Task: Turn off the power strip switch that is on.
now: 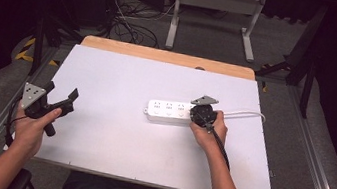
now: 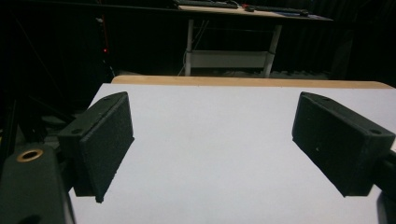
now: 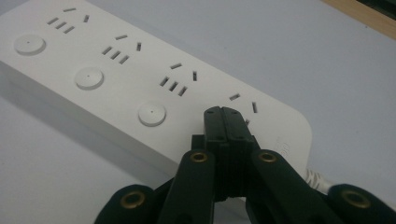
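White table (image 1: 97, 149) – wooden far edge; cables (image 1: 131, 23) on floor beyond.

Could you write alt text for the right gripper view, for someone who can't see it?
A black claw, its two jaws pressed shut together, is poised over the end of a white power strip near the fourth socket, where the strip's cord leaves. The strip lies on a white table and shows three round buttons beside its other sockets.

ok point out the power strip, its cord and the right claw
power strip (image 1: 166, 111), high view, middle of its white top face
cord (image 1: 247, 114), high view, white run past the strip's end
right claw (image 3: 227, 116), right gripper view, tips of its shut jaws
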{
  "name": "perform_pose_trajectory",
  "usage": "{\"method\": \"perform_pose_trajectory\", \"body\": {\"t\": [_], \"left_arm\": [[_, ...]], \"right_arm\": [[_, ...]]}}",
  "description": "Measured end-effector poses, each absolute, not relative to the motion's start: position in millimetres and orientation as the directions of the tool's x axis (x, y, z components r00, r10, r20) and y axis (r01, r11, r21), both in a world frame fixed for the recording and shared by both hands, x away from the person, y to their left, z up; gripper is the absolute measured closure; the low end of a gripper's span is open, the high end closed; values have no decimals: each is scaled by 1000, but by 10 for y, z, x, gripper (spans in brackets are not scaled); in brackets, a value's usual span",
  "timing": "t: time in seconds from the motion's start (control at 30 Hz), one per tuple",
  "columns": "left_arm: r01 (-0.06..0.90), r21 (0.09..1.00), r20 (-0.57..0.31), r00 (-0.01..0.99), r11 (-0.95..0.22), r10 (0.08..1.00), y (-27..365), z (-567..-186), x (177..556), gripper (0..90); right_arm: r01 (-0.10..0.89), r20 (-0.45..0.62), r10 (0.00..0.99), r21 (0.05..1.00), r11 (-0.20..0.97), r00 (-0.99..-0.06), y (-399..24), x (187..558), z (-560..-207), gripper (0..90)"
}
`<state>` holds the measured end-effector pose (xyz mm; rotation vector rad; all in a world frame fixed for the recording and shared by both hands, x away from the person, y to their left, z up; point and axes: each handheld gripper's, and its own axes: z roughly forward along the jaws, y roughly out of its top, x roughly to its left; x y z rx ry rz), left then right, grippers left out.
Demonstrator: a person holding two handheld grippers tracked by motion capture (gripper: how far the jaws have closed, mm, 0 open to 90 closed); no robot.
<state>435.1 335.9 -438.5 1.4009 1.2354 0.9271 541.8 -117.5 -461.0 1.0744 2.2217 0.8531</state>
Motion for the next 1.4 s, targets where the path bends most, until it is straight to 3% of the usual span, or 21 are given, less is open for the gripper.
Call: {"method": "perform_pose_trajectory", "body": {"t": [0.93, 1.4], "left_arm": [[203, 979, -74, 176, 37, 982, 3363, -4385, 4349, 133], [204, 978, -81, 176, 44, 981, 3373, -4384, 4350, 133]], "right_arm": [[494, -130, 830, 749, 441, -543, -1248, 5447, -4594, 900], [430, -25, 862, 859, 278, -506, -1567, 5335, -4413, 900]]}}
